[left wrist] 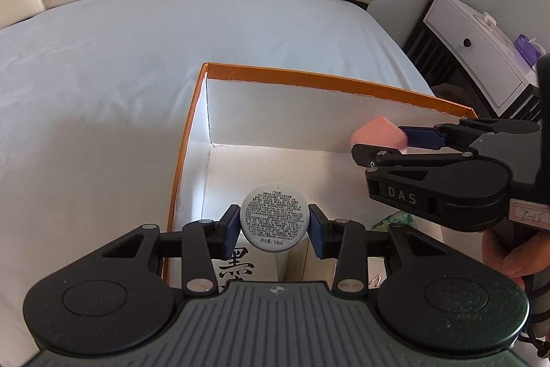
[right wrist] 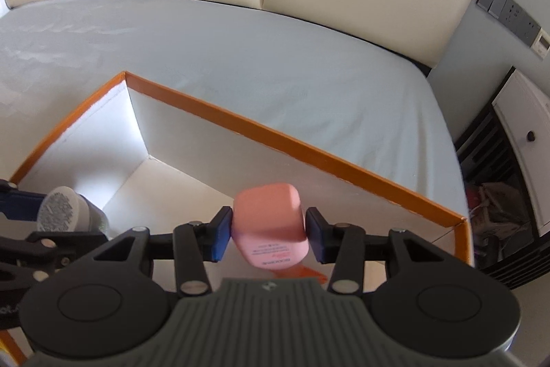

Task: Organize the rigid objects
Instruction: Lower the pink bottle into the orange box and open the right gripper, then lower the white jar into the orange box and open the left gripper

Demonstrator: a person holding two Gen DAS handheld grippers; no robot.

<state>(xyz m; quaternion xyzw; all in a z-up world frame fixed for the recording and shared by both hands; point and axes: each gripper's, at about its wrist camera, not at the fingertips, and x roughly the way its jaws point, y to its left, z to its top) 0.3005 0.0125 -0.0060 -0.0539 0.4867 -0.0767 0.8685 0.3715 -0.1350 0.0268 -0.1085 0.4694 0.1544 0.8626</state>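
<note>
Two grippers holding toiletries above an open orange-rimmed box [left wrist: 311, 78] on a bed [left wrist: 103, 64].

The white-lined box stands near the bed's right edge; inside, along its near wall, lie a carton with black Chinese characters [left wrist: 240, 263] and a green packet [left wrist: 395, 220]. The left gripper [left wrist: 274, 224] is clenched on a small round white jar [left wrist: 274, 216], base forward, label reading "14ml", over the near left corner. The right gripper [right wrist: 269, 231] clasps a pink bottle [right wrist: 270, 222], its print too small to read, over the right half; its body reads "DAS".
</note>
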